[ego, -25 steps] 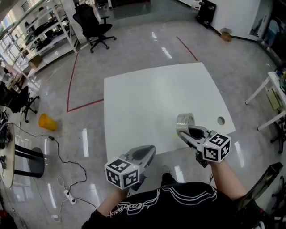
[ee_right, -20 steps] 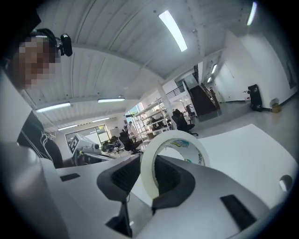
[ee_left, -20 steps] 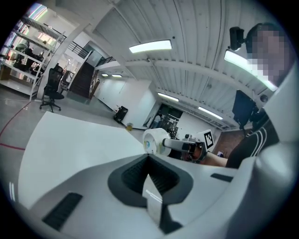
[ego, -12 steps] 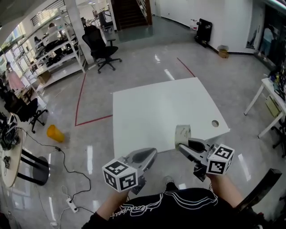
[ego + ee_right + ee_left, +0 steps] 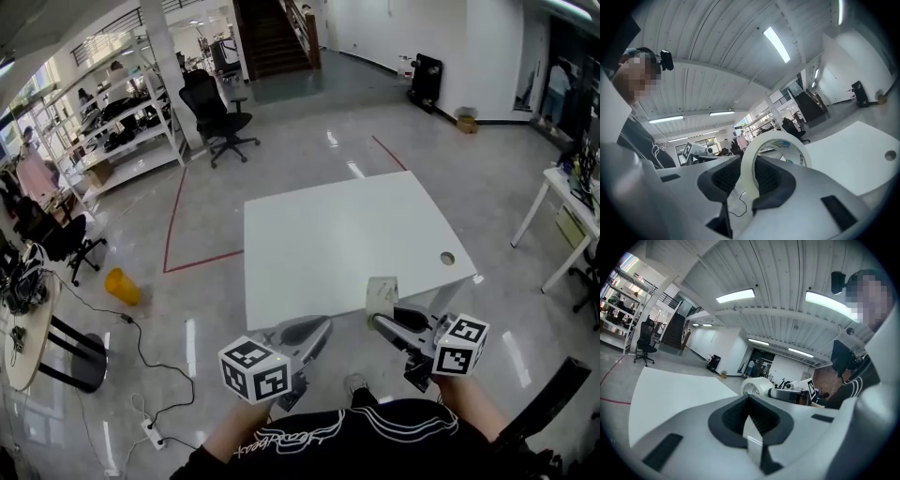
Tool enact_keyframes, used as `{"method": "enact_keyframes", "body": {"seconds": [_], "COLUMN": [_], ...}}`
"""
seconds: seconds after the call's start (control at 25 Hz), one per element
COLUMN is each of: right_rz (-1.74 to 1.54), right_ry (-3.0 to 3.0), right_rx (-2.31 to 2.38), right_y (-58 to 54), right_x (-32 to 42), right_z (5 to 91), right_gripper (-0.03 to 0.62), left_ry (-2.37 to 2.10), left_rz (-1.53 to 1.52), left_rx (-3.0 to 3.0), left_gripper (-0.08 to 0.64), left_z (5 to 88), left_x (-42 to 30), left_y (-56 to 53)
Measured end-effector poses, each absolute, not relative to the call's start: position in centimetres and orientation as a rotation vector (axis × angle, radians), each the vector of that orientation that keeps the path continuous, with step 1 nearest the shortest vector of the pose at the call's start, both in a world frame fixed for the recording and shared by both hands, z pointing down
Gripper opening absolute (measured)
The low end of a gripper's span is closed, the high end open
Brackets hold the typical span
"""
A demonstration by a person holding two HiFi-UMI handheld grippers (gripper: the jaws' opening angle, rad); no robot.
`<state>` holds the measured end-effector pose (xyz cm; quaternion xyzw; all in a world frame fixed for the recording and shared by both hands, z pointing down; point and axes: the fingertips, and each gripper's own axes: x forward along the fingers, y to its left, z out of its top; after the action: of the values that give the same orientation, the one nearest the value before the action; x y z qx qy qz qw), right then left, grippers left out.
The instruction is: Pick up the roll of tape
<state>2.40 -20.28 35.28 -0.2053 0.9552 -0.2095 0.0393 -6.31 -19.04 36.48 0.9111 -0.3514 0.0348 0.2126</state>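
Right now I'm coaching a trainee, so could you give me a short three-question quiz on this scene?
1. True or false: the roll of tape lies flat on the white table.
2. Which tool grips the tape? A) left tool B) right tool
3. Fill in: the left tool's jaws are ____, with nothing between them.
Key: 1 false; 2 B; 3 closed.

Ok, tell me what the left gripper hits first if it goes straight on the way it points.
Probably the roll of tape that the right gripper holds; it sits straight ahead of the left gripper, though depth is unclear.
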Motion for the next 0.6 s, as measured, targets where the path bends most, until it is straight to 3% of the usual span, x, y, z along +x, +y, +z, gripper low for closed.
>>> {"method": "enact_keyframes", "body": {"seconds": [0.6], "right_rz": [-0.666], "right_ry": [2.932], "right_rx": [-0.633], "right_y": [-19.9], "right_x": [2.0], "right_z": [35.17], "right_gripper": [0.092], "left_ry": [-0.976], "left_rz": [0.1], "left_rx": [2.518], "left_gripper": [0.003], "left_z": [36.26], "left_x": [-6.62], "left_y": [-18.93]}}
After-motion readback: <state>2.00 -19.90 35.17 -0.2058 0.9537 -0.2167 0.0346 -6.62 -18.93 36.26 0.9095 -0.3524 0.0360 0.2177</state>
